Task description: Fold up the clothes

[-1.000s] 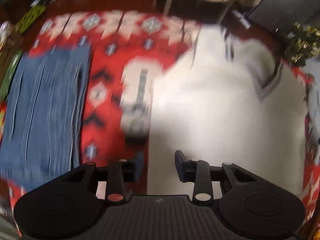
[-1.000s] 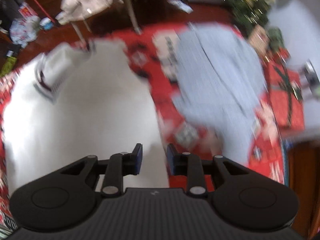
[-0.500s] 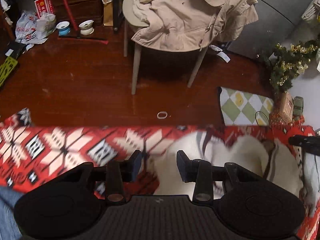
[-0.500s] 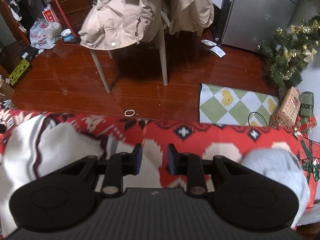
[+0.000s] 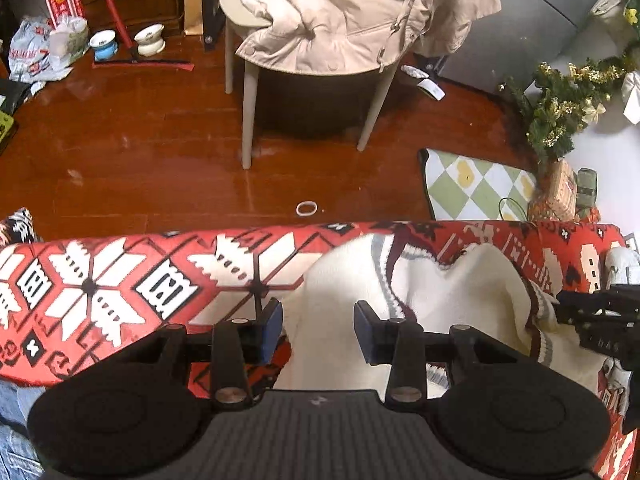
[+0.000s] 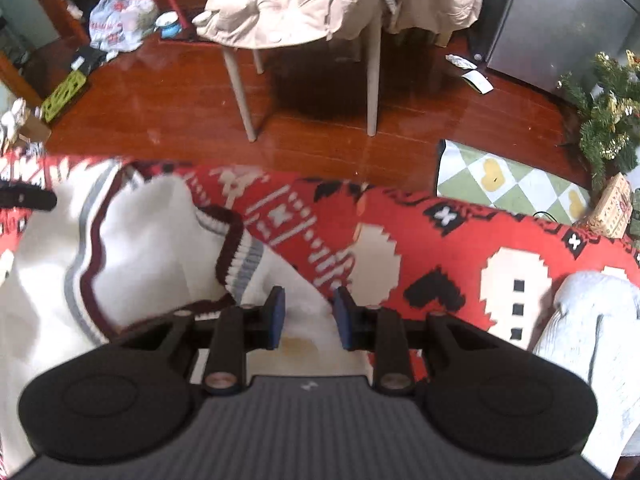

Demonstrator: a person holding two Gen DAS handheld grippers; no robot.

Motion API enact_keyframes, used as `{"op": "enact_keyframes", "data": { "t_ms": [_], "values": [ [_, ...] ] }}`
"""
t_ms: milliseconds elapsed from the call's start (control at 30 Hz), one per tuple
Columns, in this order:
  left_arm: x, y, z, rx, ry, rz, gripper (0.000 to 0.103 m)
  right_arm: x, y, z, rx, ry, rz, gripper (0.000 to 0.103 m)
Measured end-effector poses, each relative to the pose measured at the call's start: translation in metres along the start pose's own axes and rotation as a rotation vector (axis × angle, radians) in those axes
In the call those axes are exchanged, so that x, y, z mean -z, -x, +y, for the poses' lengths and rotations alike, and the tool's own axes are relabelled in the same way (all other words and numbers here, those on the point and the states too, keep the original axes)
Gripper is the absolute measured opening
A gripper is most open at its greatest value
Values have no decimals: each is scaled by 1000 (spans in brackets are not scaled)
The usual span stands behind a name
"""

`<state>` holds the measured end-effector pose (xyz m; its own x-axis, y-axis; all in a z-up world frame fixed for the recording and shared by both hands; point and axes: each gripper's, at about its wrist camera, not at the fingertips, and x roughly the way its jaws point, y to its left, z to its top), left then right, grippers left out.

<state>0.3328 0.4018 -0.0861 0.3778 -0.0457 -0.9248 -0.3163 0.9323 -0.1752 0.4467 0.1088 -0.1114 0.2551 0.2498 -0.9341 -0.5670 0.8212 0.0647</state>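
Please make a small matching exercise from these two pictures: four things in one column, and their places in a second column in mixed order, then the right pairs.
Things:
1. cream sweater
2. beige coat
3. white ring
4. checked mat

Places:
A. draped over the chair
B. alone on the bare wooden floor, near the red cloth's edge
C. on the floor beside the small Christmas tree
D. spread on the red patterned cloth, under both grippers

Pairs: 1-D, 2-A, 3-B, 4-C
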Motion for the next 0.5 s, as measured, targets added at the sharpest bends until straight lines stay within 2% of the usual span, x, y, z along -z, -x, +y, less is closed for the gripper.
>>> {"op": "enact_keyframes", "data": {
  "t_ms": [200,367,500],
  "values": [
    [1,3,3,2,-2,1,40,7,-1,20,21,93,6,30],
    [5,3,7,8,16,5,41,14,6,40,-8,213,23,30],
    [9,3,10,13,31,16,41,20,6,53,22,231,18,32]
  ]
}}
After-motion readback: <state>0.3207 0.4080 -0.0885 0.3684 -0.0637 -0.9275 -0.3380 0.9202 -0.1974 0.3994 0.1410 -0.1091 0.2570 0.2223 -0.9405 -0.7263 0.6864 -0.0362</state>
